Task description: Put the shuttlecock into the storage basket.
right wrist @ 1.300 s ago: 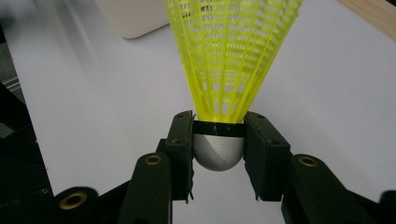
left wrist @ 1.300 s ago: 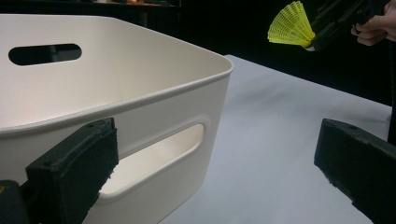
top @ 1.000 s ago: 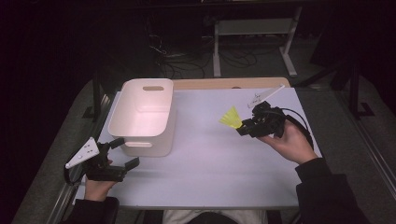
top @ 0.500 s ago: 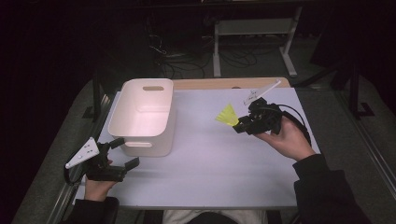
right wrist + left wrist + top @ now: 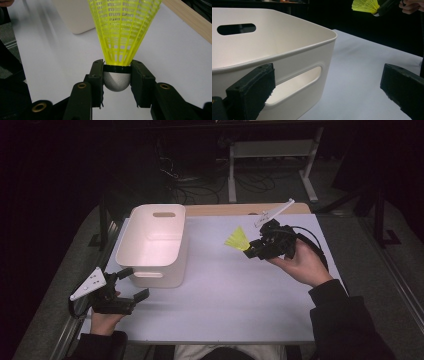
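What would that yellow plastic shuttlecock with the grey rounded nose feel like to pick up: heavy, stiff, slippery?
Probably very light: the yellow plastic shuttlecock has a skirt that is open mesh. That thin lattice looks springy, so squeezing it could bend it; the right gripper clamps the grey rounded nose instead. The nose is domed and could slip or pivot between flat pads.

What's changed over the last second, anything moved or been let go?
Very little. The right gripper edged slightly toward the table's far side, its jaws clamped on the yellow shuttlecock throughout. Nothing was picked up or released. The left gripper stayed open beside the white bin, and the bin has not shifted.
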`<state>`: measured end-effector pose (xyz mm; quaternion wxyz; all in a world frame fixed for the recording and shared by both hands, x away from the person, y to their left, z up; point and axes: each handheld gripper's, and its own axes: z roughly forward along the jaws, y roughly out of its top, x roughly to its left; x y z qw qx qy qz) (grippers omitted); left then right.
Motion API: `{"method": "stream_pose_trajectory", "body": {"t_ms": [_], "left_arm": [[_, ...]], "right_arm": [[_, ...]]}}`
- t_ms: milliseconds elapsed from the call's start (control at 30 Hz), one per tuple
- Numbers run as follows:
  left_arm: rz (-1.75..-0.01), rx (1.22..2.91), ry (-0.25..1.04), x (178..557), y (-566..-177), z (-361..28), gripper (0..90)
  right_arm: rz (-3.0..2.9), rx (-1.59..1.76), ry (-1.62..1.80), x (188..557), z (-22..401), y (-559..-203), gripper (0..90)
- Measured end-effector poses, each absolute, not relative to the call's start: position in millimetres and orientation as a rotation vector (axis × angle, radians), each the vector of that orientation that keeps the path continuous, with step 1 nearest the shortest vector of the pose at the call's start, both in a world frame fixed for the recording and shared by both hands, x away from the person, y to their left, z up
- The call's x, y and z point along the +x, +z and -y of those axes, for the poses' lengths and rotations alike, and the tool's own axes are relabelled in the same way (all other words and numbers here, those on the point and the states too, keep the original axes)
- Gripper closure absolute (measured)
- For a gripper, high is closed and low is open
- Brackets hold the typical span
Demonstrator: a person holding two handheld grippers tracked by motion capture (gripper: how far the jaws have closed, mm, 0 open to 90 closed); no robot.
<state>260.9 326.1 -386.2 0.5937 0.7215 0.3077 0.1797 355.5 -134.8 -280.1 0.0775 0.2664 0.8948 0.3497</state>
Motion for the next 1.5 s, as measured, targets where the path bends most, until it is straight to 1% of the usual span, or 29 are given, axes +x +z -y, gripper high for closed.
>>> {"method": "stream_pose_trajectory", "body": {"t_ms": [667,1500], "left_arm": [[-0.714,1.678,0.417,261,-386,-326,0.0],[-0.713,1.678,0.415,261,-386,-326,0.0]], "right_arm": [[-2.684,0.752,1.068,361,118,-268,63.2],[-2.705,0.68,1.084,370,88,-261,63.2]]}}
